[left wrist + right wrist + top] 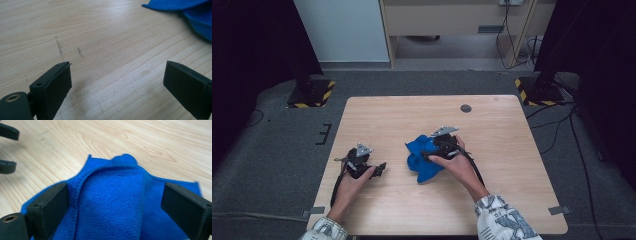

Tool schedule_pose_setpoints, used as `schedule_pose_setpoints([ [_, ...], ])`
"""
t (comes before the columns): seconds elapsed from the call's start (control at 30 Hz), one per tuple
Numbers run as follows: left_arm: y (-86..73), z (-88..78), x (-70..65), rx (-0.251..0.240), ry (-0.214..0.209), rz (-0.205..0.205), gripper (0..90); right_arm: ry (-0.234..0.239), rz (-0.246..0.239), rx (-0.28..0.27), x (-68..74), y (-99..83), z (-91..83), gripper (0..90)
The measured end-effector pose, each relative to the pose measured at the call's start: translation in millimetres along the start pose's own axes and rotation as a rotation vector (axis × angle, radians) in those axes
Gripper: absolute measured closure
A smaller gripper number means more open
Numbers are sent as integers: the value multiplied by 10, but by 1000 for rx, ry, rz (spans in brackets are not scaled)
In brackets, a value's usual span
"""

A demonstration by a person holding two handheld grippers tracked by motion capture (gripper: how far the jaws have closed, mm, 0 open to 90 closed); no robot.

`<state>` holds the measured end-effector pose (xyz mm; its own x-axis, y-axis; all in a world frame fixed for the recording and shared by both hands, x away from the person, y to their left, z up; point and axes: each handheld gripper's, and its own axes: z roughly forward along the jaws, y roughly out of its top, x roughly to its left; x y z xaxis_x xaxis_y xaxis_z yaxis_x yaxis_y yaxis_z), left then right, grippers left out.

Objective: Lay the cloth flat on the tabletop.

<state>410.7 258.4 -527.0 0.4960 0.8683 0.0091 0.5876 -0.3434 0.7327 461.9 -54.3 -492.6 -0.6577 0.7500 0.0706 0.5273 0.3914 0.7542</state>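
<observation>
A crumpled blue cloth (424,159) is lying near the middle of the table (502,150) in the high view. The right tongs (432,152) are hovering over it, jaws standing wide apart with a raised fold of cloth between them, not pressed. At lower left of that view, the left tongs (379,169) are resting apart over bare wood, holding nothing, well clear of the cloth.

Blue terry cloth (424,159) is seen crumpled near table centre, approx. 5 o'clock from mid-table. It's bunched w/ a raised fold (112,195) running lengthwise; stitched hem is shown along the fold's edge. Flat corners are spread toward 12 and 3 o'clock on the wood in the right gripper view.
</observation>
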Motion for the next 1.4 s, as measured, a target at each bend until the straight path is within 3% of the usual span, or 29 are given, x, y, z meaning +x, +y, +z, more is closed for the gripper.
schedule_pose_setpoints([
  [0.1, 4, -9, -7, -3, 0, 4, 78, -4, -26, 23, 22, 4, 76, 70],
  [0.27, 10, -30, -17, -6, -6, 4, 83, -24, -54, 31, 32, -14, 12, 89],
  [0.57, 23, -31, -61, -11, -3, 20, 92, -63, -27, 64, -184, -252, -140, 126],
  [0.67, 24, -33, -60, -10, -4, 21, 93, -70, -41, 79, -224, -330, -175, 134],
  [0.8, 26, -40, -58, -14, -2, 20, 94, -62, -20, 69, -267, -354, -222, 150],
  [0.97, 37, -65, -66, -28, 0, 23, 96, -71, -25, 6, -313, -231, -366, 249],
  [1.13, 43, -74, -84, -30, 0, 28, 101, -95, 2, 5, -433, -148, -355, 370],
  [1.3, 51, -80, -116, -36, -2, 35, 110, -170, 35, 25, -669, -74, -164, 533],
  [1.4, 55, -87, -126, -43, -3, 39, 124, -173, 65, 28, -758, -46, -59, 591],
])
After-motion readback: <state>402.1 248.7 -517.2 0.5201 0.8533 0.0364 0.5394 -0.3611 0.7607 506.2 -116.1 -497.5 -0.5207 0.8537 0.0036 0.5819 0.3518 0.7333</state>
